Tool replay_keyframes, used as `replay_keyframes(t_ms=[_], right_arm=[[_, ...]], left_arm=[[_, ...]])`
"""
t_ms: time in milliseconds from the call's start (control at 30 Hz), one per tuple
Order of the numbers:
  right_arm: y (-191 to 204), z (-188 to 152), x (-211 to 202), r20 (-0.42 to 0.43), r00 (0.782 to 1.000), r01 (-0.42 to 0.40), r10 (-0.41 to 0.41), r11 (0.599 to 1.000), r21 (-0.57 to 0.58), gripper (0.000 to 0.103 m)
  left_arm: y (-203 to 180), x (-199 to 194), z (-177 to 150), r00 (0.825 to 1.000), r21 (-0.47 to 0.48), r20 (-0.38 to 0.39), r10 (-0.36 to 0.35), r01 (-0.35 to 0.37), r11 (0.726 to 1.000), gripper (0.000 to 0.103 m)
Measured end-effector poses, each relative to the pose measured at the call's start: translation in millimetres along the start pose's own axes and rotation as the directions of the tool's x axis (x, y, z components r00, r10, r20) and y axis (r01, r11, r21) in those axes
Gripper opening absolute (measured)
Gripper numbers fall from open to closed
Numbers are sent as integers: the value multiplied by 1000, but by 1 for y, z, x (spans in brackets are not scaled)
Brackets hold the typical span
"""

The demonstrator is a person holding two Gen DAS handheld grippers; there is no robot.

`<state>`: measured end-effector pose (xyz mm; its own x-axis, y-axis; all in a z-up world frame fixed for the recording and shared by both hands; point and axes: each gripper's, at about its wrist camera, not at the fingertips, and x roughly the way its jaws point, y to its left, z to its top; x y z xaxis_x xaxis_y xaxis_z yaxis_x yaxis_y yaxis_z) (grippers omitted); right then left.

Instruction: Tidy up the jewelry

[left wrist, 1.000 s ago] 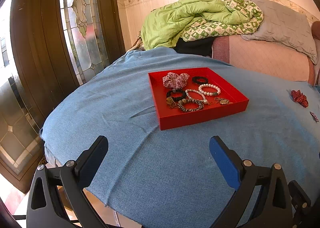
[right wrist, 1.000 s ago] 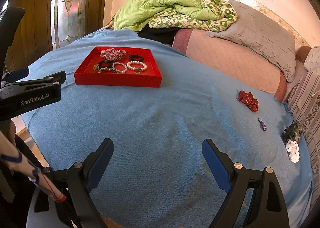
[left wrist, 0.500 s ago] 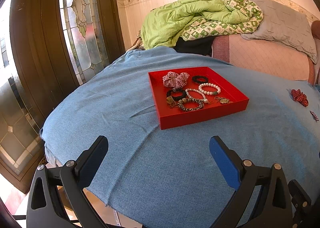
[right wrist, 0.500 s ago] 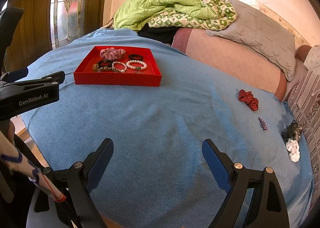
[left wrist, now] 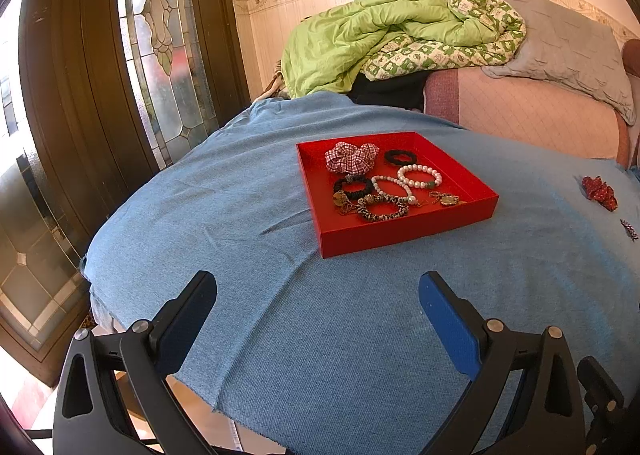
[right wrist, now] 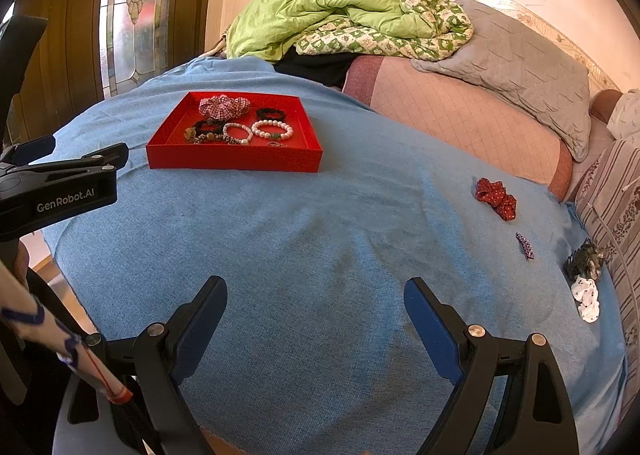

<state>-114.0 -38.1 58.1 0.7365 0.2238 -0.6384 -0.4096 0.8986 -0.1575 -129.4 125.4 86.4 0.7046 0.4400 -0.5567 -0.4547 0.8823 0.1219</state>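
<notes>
bare blue cloth (right wrist: 320,247) ahead, red tray (right wrist: 236,159) far left, red scrunchie (right wrist: 496,197) right

red tray (left wrist: 404,233) sits flat on the blue cloth, shallow and square. inside it, a plaid scrunchie (left wrist: 351,157) at the back, a black hair tie (left wrist: 400,156) beside it, two white bead bracelets (left wrist: 419,176) side by side in the middle, another black scrunchie (left wrist: 353,188), a leopard-print band (left wrist: 383,208) and small gold pieces (left wrist: 449,199) near the front wall. out on the cloth, well apart from the tray: a red dotted scrunchie (right wrist: 496,198), a tiny purple clip (right wrist: 525,245), and at the far edge a dark scrunchie (right wrist: 585,260) touching a white one (right wrist: 586,300).
</notes>
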Motion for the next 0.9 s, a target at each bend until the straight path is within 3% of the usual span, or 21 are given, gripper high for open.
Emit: replay_keyframes(t_ms=[900], right_arm=[[-5, -1, 1, -7, 1000, 2, -2, 1000, 3, 93]], left_arm=[[3, 1, -3, 1000, 6, -5, -6, 6, 1000, 101]])
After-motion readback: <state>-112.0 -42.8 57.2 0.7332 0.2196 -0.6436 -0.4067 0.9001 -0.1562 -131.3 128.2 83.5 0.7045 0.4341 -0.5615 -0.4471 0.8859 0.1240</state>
